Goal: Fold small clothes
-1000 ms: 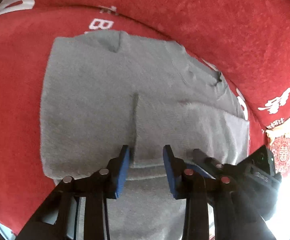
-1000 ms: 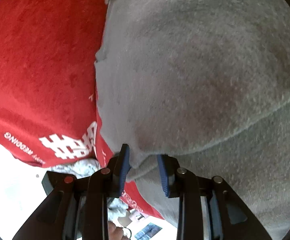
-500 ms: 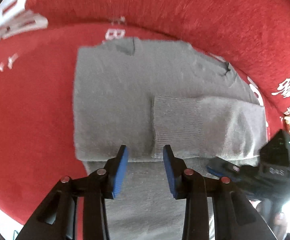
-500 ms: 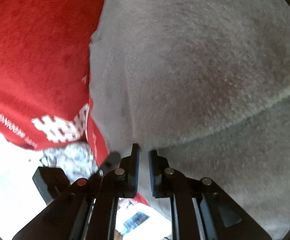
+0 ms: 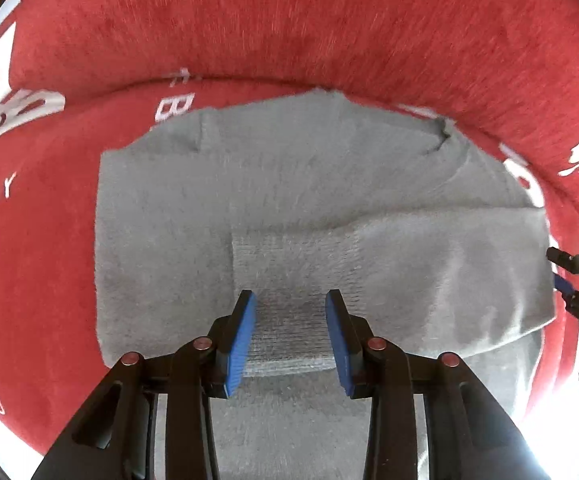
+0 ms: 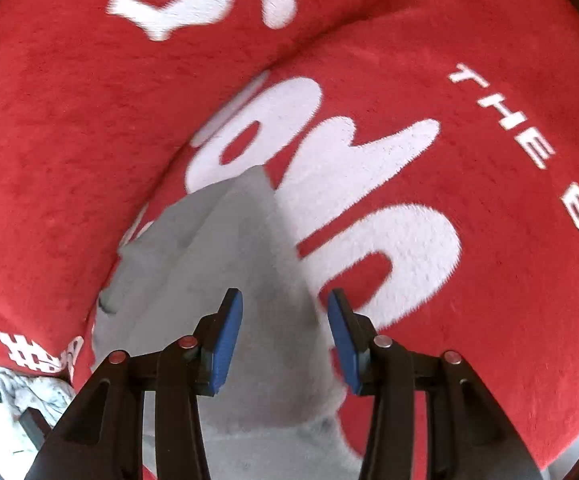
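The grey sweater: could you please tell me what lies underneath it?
The grey sweater lies on a red blanket with white lettering, visible all around it. A folded sleeve with a ribbed cuff rests on top. The blanket beneath the sweater is covered from view.

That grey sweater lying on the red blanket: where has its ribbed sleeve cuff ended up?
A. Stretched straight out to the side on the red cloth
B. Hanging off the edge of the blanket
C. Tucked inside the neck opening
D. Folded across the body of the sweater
D: in the left wrist view the ribbed sleeve cuff lies flat across the grey sweater, with none of it on the red blanket.
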{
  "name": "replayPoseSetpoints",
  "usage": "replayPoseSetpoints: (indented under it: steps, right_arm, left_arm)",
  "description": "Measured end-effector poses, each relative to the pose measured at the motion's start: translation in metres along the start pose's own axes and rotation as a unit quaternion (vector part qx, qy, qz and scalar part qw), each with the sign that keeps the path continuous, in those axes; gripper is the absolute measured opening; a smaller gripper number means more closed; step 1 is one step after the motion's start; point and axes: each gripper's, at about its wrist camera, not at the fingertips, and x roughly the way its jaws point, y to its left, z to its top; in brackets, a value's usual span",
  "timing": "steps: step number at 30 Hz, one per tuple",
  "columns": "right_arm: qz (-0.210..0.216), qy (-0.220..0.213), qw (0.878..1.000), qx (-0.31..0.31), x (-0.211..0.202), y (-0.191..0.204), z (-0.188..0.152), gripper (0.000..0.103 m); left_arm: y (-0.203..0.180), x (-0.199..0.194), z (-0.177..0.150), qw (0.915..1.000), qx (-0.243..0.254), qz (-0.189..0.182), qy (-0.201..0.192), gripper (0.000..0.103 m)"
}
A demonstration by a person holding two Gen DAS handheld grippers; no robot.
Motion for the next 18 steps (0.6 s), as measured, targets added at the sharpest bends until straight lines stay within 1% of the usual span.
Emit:
replayPoseSetpoints:
  steps: [1, 3, 5, 6, 8, 9, 11, 12, 13, 14, 15, 16, 18]
  right_arm:
    - [-0.004, -0.003, 1.0, -0.014, 0.002, 0.004, -0.001, 0.041]
    - [-0.015, 0.008, 0.998, -0.052, 0.002, 0.019, -0.002, 0.008]
    - [-0.046, -0.015, 0.993, -0.108, -0.008, 0.036, -0.006, 0.008]
    - [-0.058, -0.021, 0.99, -0.127, -0.01, 0.039, -0.006, 0.008]
    - [-0.094, -0.011, 0.983, -0.159, 0.0, 0.04, -0.008, 0.008]
    - [-0.109, -0.002, 0.981, -0.158, 0.008, 0.035, -0.007, 0.011]
    - [-0.095, -0.009, 0.986, -0.135, 0.007, 0.031, -0.004, 0.014]
    - [-0.093, -0.012, 0.988, -0.122, 0.004, 0.028, -0.004, 0.019]
    - [-0.096, -0.013, 0.989, -0.114, 0.002, 0.026, -0.006, 0.026]
    - [-0.101, -0.013, 0.989, -0.105, -0.001, 0.023, -0.007, 0.029]
    - [-0.105, -0.013, 0.99, -0.093, -0.006, 0.02, -0.01, 0.031]
    - [-0.102, -0.019, 0.991, -0.084, -0.013, 0.019, -0.013, 0.031]
    - [-0.098, -0.035, 0.991, -0.088, -0.027, 0.023, -0.024, 0.031]
  left_arm:
    - [0.001, 0.003, -0.001, 1.0, -0.002, 0.004, 0.003, 0.037]
    - [0.002, 0.003, -0.004, 1.0, -0.004, 0.009, 0.0, 0.037]
    - [0.0, 0.002, -0.006, 0.9999, 0.001, 0.016, 0.0, 0.037]
    - [0.0, 0.003, -0.007, 0.9998, 0.004, 0.019, -0.001, 0.037]
    - [-0.003, 0.004, -0.009, 0.9997, 0.009, 0.024, -0.003, 0.038]
    - [-0.004, 0.004, -0.01, 0.9996, 0.012, 0.027, -0.003, 0.038]
    - [-0.008, 0.005, -0.009, 0.9994, 0.014, 0.032, -0.002, 0.039]
    - [-0.008, 0.005, -0.01, 0.9994, 0.013, 0.033, -0.001, 0.043]
    - [-0.008, 0.007, -0.01, 0.9991, 0.01, 0.041, 0.003, 0.058]
    - [-0.008, 0.009, -0.01, 0.9989, 0.005, 0.047, 0.008, 0.07]
    - [-0.005, 0.011, -0.01, 0.9988, -0.004, 0.048, 0.012, 0.071]
    - [-0.002, 0.011, -0.01, 0.999, -0.012, 0.042, 0.013, 0.071]
    - [0.003, 0.009, -0.012, 0.999, -0.016, 0.04, 0.015, 0.071]
